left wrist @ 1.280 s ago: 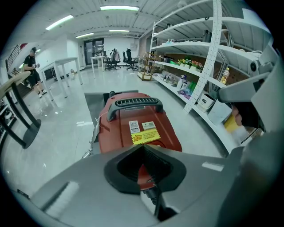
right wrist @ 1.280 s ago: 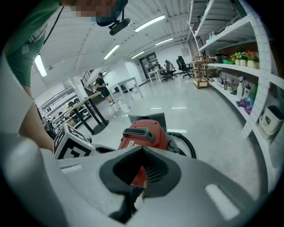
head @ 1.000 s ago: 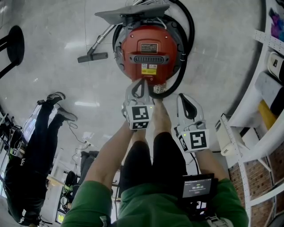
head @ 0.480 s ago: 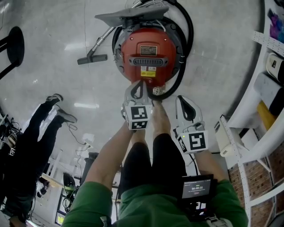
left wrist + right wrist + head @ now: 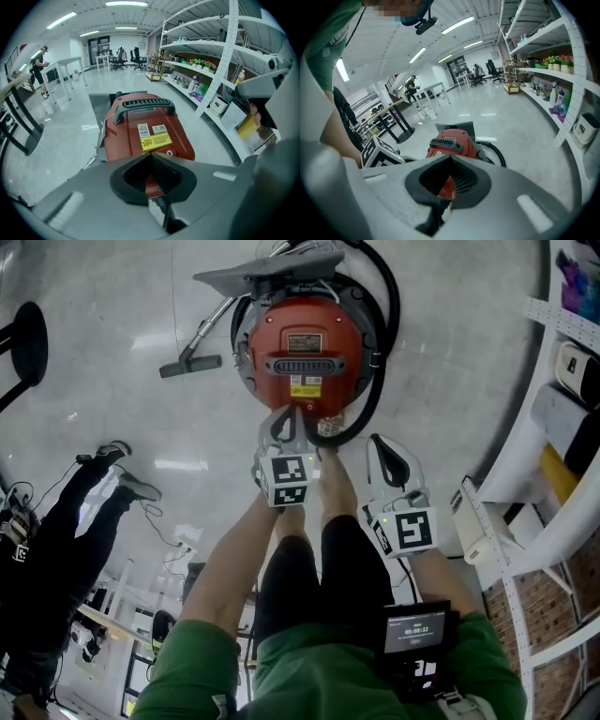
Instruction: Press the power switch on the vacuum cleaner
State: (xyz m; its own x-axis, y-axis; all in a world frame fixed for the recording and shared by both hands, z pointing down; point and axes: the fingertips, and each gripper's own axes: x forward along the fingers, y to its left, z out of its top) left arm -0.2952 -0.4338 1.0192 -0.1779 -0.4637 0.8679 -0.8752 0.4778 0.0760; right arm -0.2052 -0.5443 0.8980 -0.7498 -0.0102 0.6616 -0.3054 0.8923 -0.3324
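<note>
The red canister vacuum cleaner (image 5: pixel 305 352) stands on the floor ahead, with a black carry handle and yellow label on top (image 5: pixel 140 126). I cannot make out its power switch. My left gripper (image 5: pixel 286 413) is shut and empty. Its tip is at the vacuum's near edge, just above the red shell (image 5: pixel 150 154); touching or not, I cannot tell. My right gripper (image 5: pixel 384 444) is also shut and empty. It hangs back to the right, near the black hose, with the vacuum (image 5: pixel 452 140) showing beyond its tip (image 5: pixel 450 157).
A black hose (image 5: pixel 386 329) loops round the vacuum's right side. Its wand and floor nozzle (image 5: pixel 192 364) lie to the left, with a grey panel (image 5: pixel 272 268) behind. White shelving (image 5: pixel 553 484) runs along the right. A person in black (image 5: pixel 56 549) stands at left near a black stool (image 5: pixel 28 343).
Both grippers keep their place by the vacuum, the left tip edging slightly closer to the red shell. The person in black at left has shifted their legs.
</note>
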